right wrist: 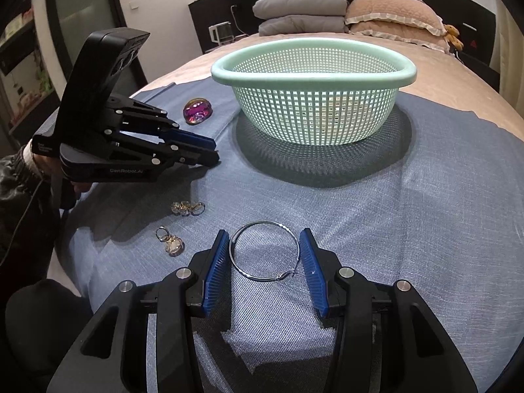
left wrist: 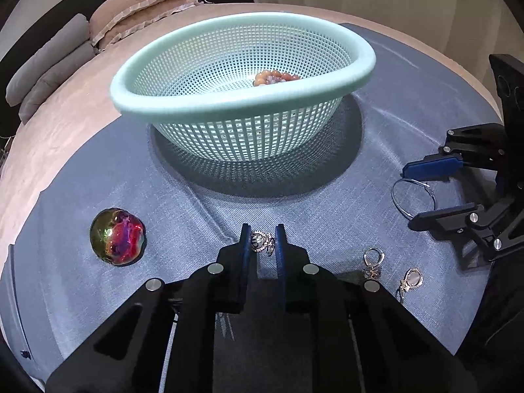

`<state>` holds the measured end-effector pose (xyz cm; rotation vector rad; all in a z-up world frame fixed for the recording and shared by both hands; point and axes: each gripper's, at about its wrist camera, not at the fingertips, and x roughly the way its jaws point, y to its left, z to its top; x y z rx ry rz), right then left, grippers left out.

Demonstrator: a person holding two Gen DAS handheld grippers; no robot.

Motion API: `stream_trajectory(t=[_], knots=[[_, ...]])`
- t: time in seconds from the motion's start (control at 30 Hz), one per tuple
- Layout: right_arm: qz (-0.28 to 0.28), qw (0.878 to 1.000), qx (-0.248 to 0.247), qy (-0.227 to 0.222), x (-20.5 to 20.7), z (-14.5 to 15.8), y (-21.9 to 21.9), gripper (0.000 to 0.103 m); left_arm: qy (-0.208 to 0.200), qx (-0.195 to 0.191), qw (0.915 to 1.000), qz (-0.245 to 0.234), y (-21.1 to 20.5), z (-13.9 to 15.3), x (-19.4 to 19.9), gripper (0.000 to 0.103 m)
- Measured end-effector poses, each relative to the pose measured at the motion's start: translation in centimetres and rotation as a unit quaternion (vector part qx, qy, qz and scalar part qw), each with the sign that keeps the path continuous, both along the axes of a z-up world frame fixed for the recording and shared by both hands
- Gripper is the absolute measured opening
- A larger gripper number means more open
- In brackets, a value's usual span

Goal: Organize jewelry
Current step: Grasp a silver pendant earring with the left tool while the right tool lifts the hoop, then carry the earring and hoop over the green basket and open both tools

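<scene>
L gripper [left wrist: 262, 240] is pinched shut on a small silver charm [left wrist: 261, 241] just off the blue cloth [left wrist: 196, 229] & I think must next lift it into the green basket [left wrist: 242, 98]; R gripper [right wrist: 265, 252] sits half open around the big hoop [right wrist: 264, 251], not squeezing.

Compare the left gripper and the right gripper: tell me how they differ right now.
The left gripper has its jaws nearly shut on a small silver charm; the right gripper stands wide, its pads either side of the hoop earring, not squeezing it. The charm is compact and ornate, filling the narrow gap; the hoop is a thin plain ring lying flat on the blue cloth. Both have black frames with blue pads and point toward the green basket.
</scene>
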<state>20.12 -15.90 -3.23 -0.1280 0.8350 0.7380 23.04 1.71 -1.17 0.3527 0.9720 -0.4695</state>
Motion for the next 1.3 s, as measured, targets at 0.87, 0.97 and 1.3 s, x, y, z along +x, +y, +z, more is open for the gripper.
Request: stream_trajectory(t=[0.87,0.97,1.3], knots=[[0.014,0.991,-0.016,-0.135,-2.7,13.3,0.2,0.042,-0.082,-0.026,0.9962,-0.01,0.9,12.8,-5.0,0.015],[0.017,0.989,-0.02,-0.149,-2.2,14.4,0.6,0.042,-0.089,-0.033,0.9954,-0.012,1.2,13.5,-4.4,0.015],[0.03,0.989,-0.021,-0.143,3.7,14.0,2.2,0.042,-0.067,-0.029,0.9971,-0.021,0.7,11.2,0.9,0.015]])
